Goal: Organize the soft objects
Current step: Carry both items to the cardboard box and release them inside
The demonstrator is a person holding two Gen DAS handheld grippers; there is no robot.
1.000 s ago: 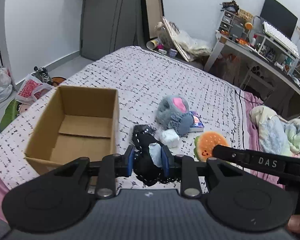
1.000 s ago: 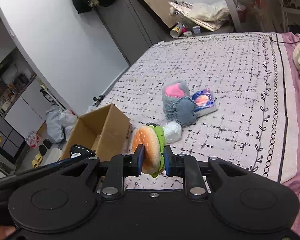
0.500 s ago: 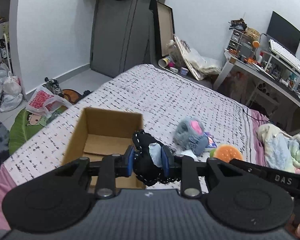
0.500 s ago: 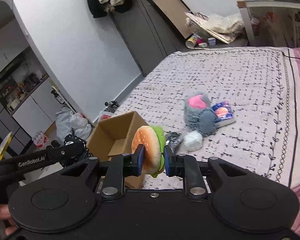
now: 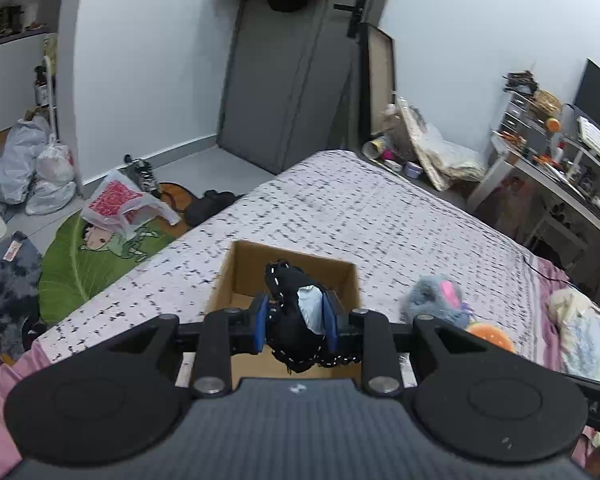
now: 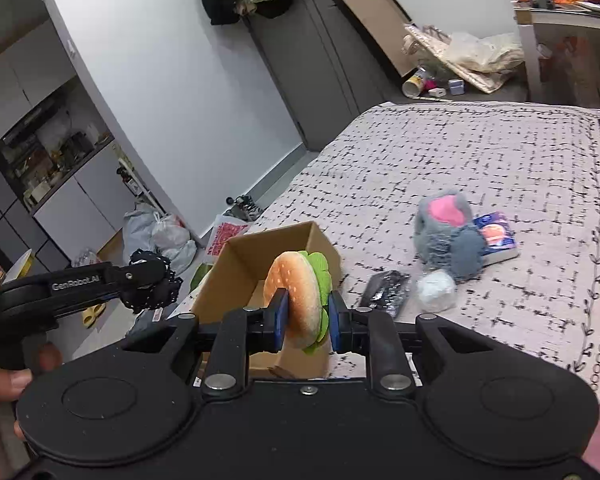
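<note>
left tongs clamp black cloth over box | right tongs pinch burger plush near box | both soft, light, squashy; grab mid-body

Both matte black plastic grippers, left gripper and right gripper, carry blue-padded jaws, silver screws and round discs. White "GenRobot.AI" lettering and bare skin show at left.

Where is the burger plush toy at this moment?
The burger plush toy is clamped in the right claw, low in the middle of the right wrist view, in front of the cardboard box on the bed.
</note>
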